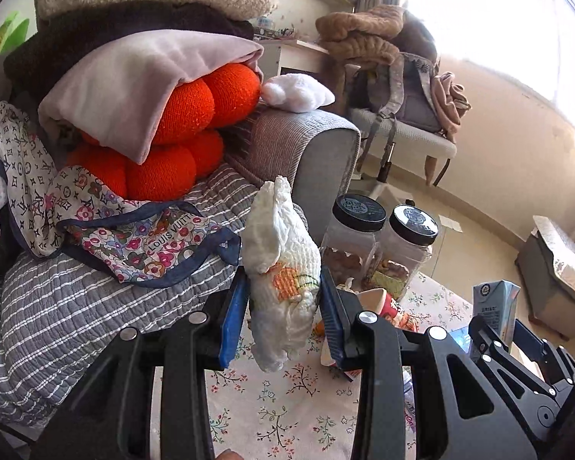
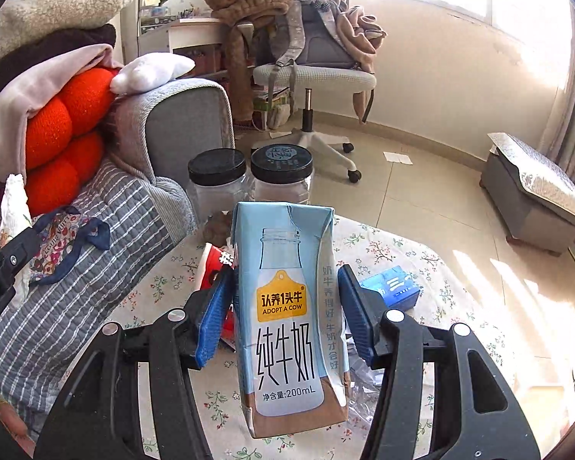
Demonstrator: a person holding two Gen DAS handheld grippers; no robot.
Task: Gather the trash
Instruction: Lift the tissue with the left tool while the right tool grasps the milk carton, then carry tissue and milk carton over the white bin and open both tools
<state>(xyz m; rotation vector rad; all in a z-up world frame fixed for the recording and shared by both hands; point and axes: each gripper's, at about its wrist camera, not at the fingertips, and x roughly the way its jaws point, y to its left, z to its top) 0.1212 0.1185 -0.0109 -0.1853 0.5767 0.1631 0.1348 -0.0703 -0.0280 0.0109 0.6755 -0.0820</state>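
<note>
Both pieces of trash hang upright, long axis vertical, above the flowered tablecloth: the left gripper pinches a crumpled white paper wad, while the right gripper clamps a light-blue milk carton.
</note>
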